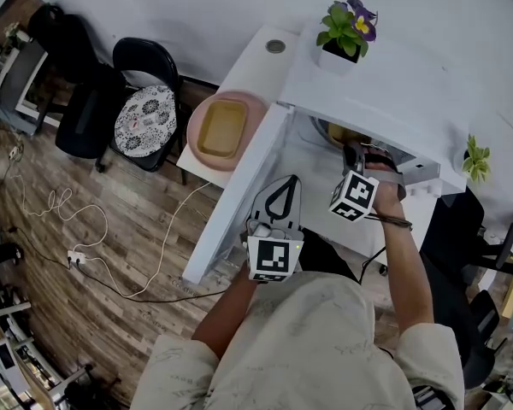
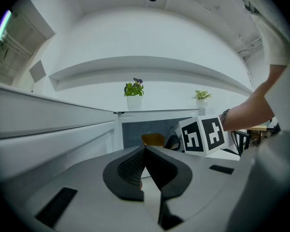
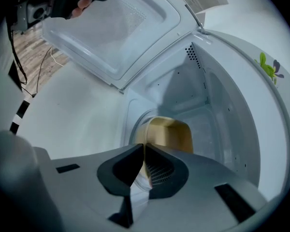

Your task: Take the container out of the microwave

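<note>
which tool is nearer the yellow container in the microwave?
Right. The right tool grips the container inside the microwave; the left tool is outside, beside the open door.

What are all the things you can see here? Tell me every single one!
table: one, white, under the microwave
microwave: one, white, on the table, door open
container: one, yellow, inside the microwave
plate: one, pink, on the table left of the microwave
dish: one, yellow, on the plate
flower pot: one, white with purple flowers, on top of the microwave
small plant: one, green, right of the microwave
chairs: several, black, one with a patterned cushion
cables: white, on the wooden floor
left gripper: one, grey, shut and empty, by the door
right gripper: one, grey, pinching the container's rim
</note>
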A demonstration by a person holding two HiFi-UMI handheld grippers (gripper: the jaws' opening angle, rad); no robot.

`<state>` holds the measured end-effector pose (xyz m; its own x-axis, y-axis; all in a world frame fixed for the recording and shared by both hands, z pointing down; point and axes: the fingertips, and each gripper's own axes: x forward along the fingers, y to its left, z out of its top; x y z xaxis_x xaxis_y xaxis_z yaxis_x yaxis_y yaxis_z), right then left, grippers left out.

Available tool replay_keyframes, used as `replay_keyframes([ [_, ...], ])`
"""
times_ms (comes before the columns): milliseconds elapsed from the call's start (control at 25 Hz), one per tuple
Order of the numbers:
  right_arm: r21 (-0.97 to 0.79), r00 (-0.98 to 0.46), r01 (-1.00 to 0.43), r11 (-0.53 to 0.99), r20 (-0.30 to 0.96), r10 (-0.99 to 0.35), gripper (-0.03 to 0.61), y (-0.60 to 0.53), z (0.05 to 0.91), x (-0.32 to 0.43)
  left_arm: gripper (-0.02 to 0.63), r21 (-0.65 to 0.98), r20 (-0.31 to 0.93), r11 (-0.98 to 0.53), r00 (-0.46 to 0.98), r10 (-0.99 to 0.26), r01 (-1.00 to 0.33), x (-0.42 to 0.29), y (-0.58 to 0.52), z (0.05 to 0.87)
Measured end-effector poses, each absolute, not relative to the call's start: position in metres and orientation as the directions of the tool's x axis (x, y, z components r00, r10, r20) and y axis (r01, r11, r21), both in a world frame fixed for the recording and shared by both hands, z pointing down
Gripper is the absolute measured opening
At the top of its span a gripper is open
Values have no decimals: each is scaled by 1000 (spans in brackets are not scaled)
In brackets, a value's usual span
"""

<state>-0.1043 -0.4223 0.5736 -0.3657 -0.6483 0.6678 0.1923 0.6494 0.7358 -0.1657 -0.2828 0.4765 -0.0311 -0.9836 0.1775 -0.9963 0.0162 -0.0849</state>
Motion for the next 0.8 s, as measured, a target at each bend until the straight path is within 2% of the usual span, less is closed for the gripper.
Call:
replay_keyframes([
  [800, 742, -347, 185, 645, 663, -663, 31, -364, 571, -84, 6, -113, 155, -45, 28, -988, -993, -152, -243, 469],
])
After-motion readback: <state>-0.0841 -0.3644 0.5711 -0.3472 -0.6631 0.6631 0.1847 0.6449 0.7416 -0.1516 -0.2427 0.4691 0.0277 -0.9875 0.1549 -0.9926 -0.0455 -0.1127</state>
